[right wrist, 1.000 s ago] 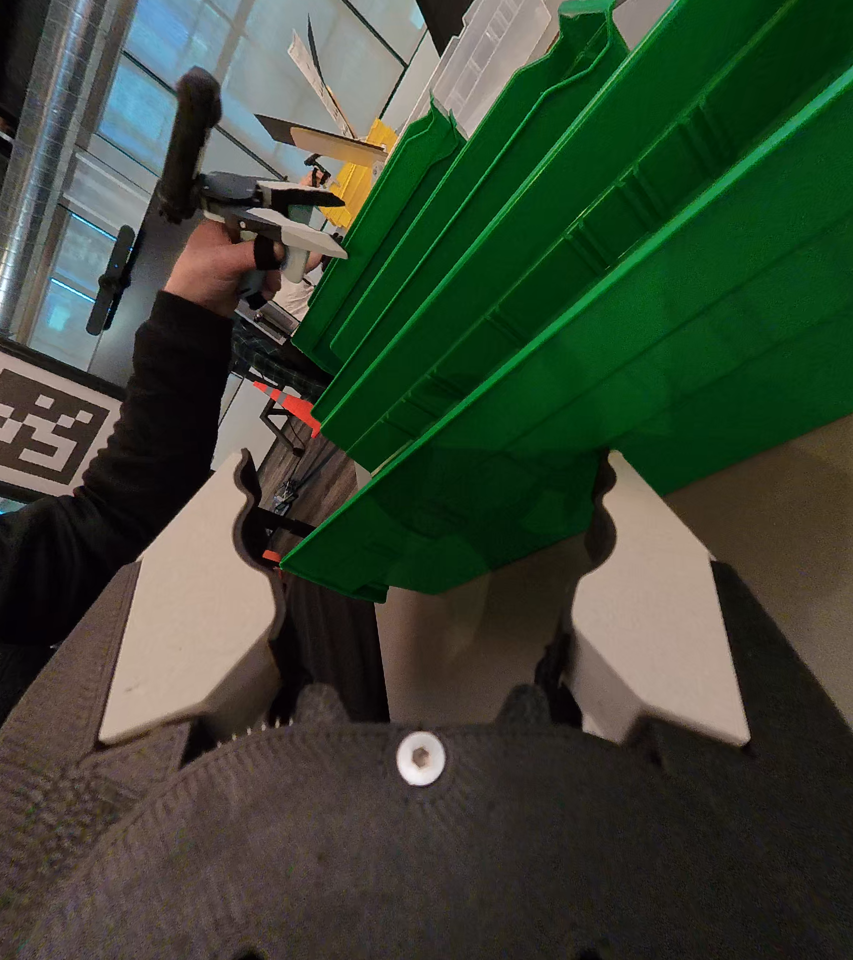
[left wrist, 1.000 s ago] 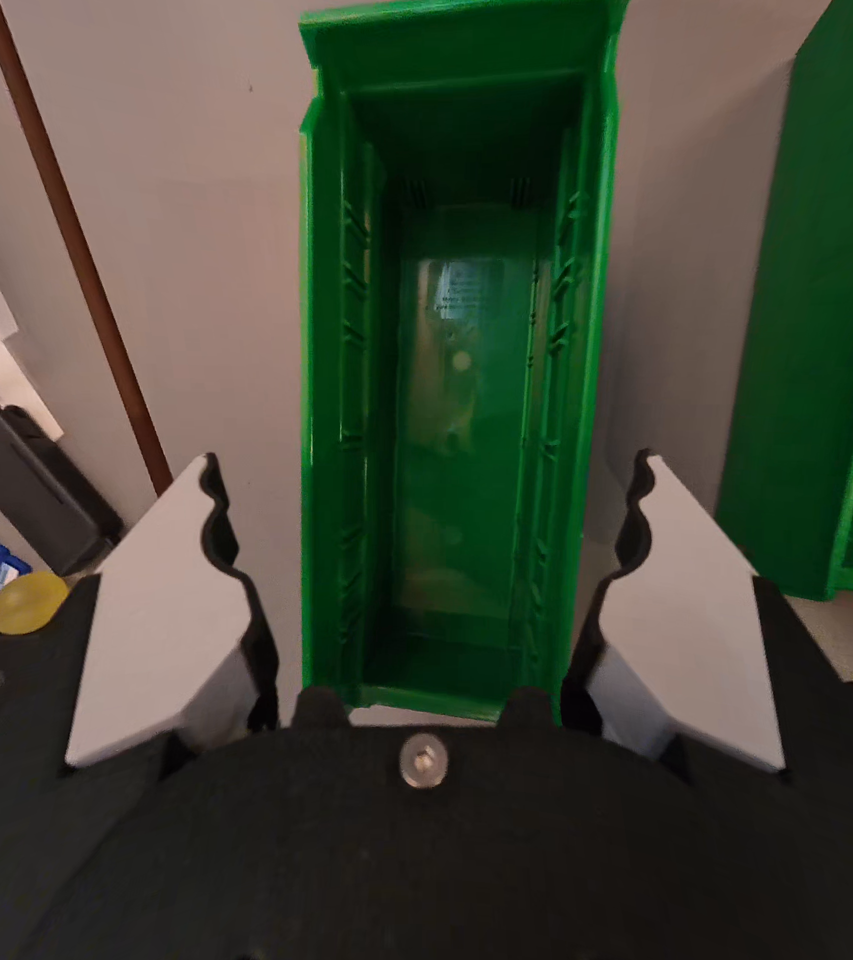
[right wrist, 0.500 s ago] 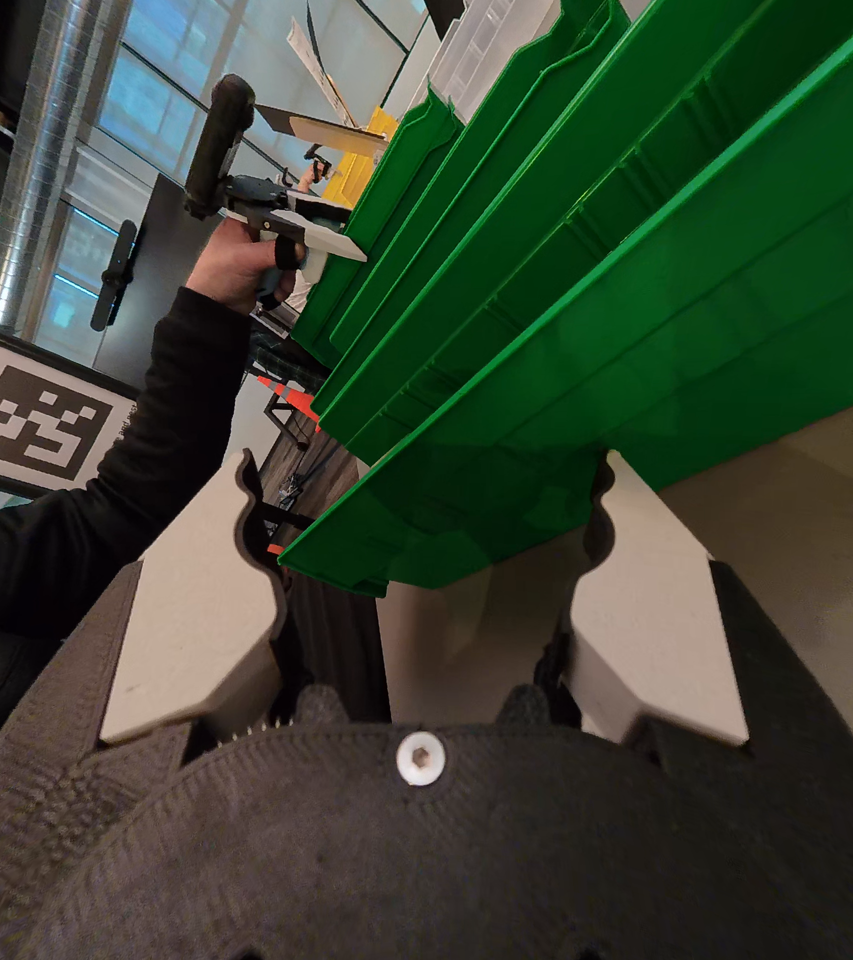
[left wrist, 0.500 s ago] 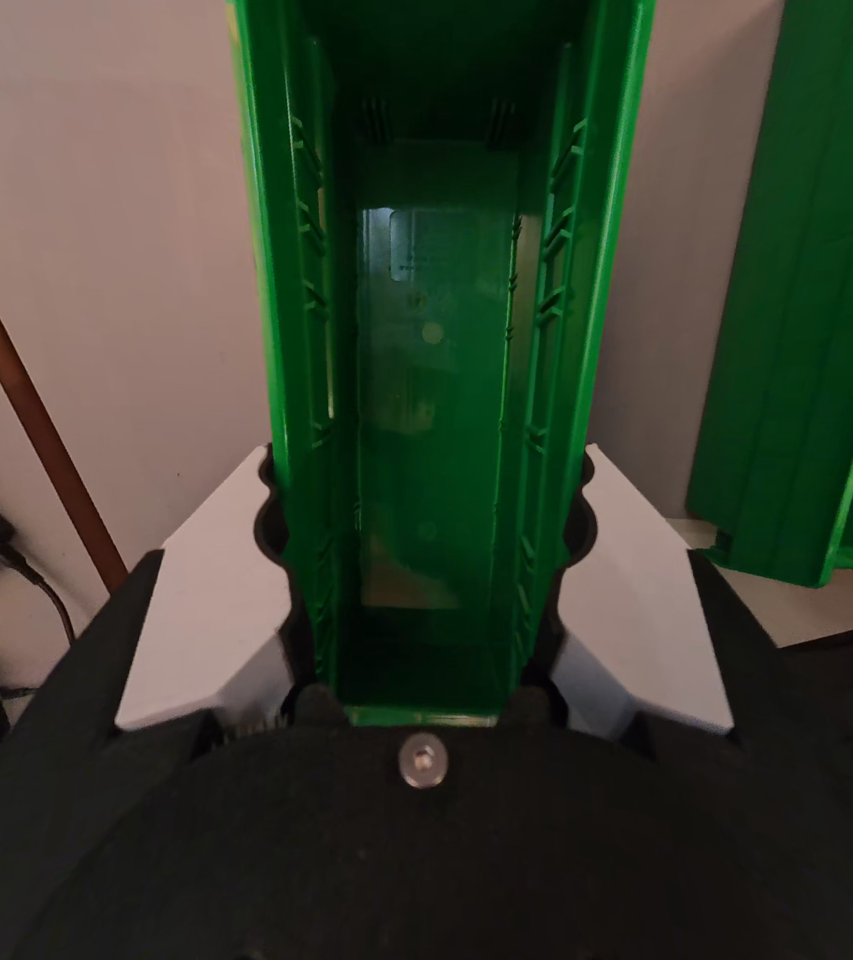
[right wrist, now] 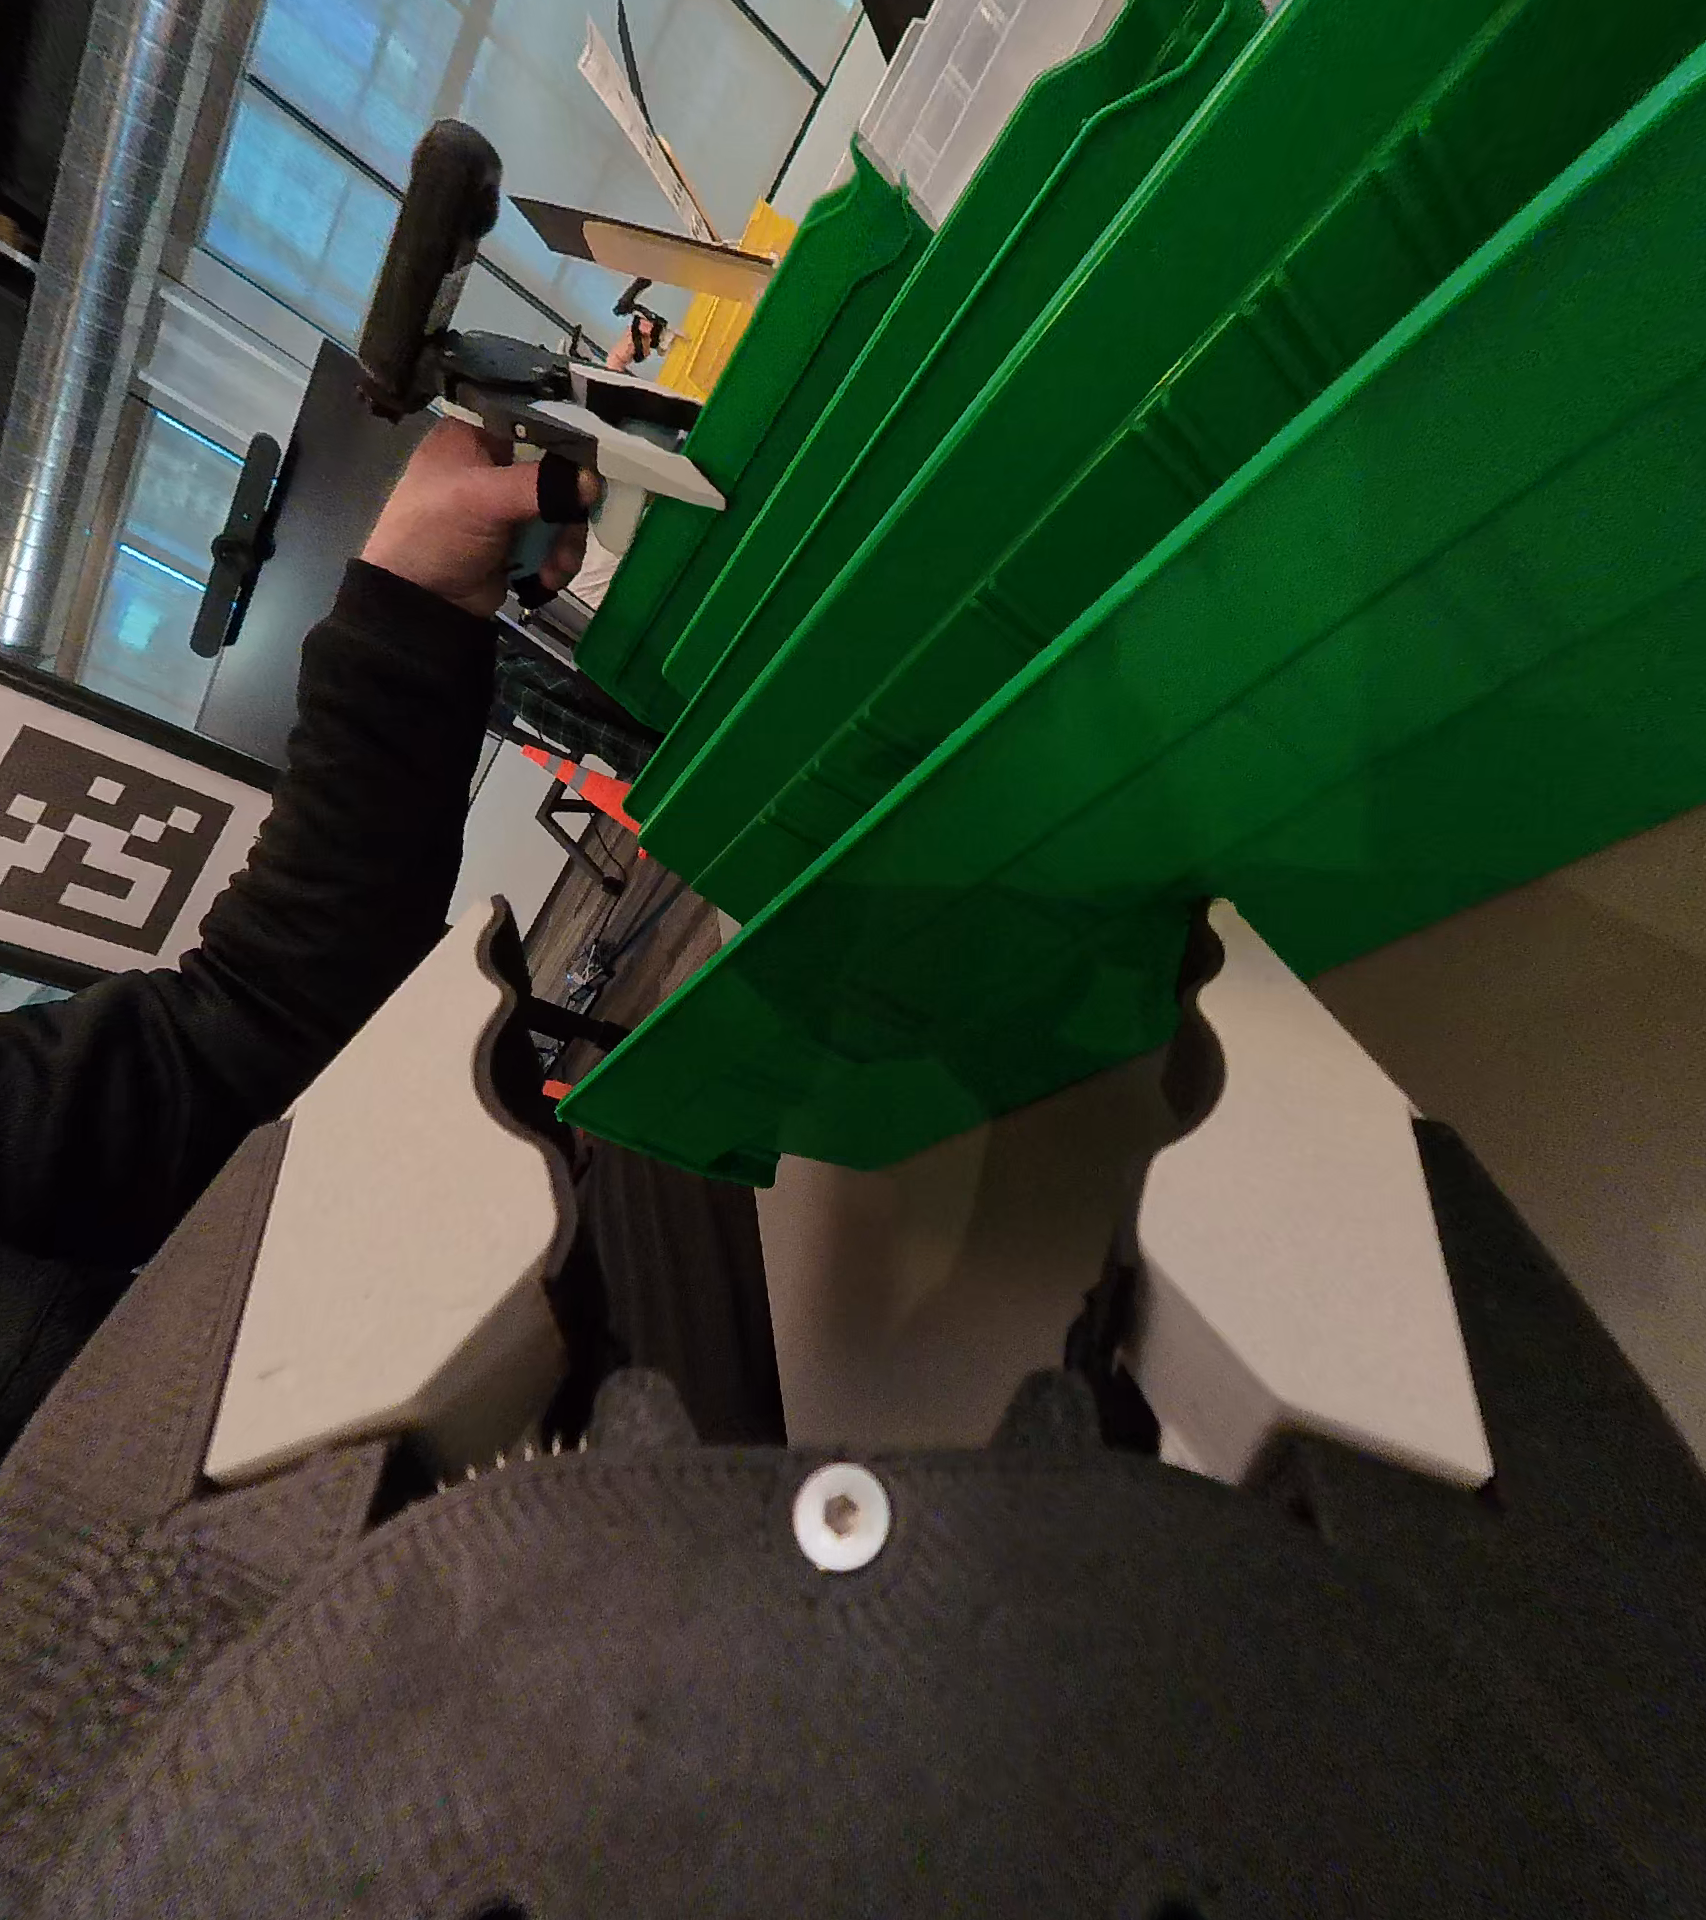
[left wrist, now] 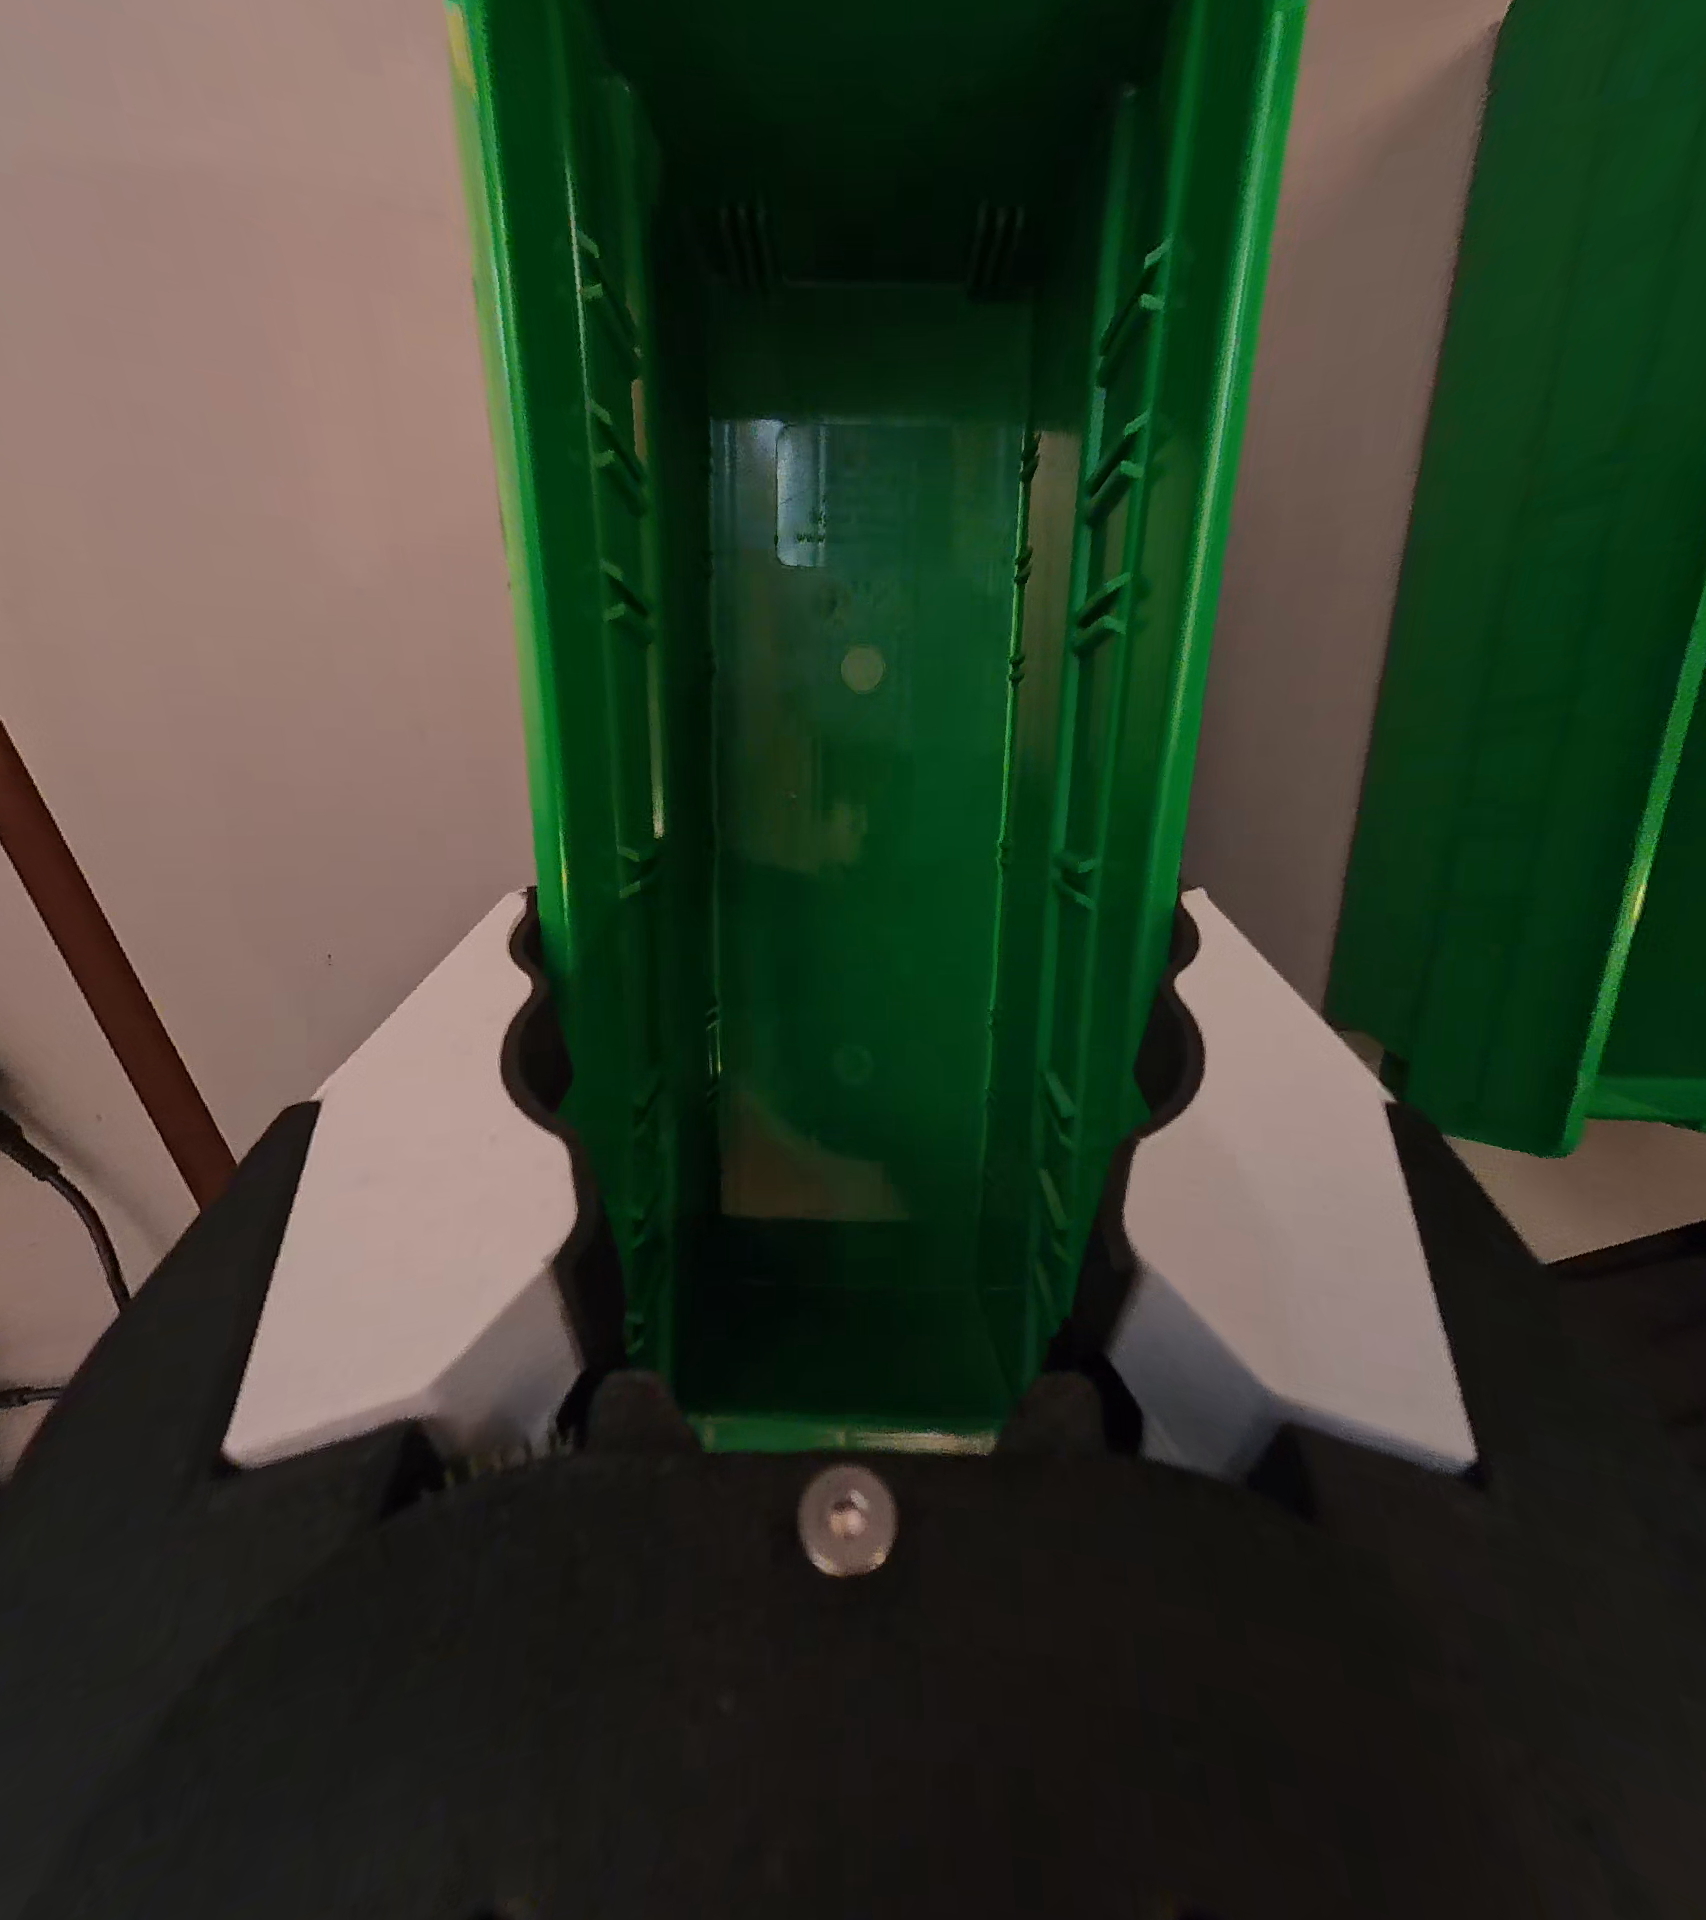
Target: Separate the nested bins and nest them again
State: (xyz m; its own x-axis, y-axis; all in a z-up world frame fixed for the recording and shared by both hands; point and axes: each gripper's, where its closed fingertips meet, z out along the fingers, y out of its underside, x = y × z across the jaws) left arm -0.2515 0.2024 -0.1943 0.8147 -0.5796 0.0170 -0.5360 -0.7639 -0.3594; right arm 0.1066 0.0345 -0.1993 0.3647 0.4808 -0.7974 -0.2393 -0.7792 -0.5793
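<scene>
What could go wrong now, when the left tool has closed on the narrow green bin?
1. The left tool pinches only the near end of the long green bin, so its far end may sag or twist.
2. The other green bins lie close beside it and could be knocked.
3. The right tool is open around one bin's corner and holds nothing.

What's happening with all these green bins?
A person holds tongs in each hand. The left tongs are shut on a narrow green bin, gripping its two long walls. The right tongs are open around the end of another green bin on the table.
</scene>
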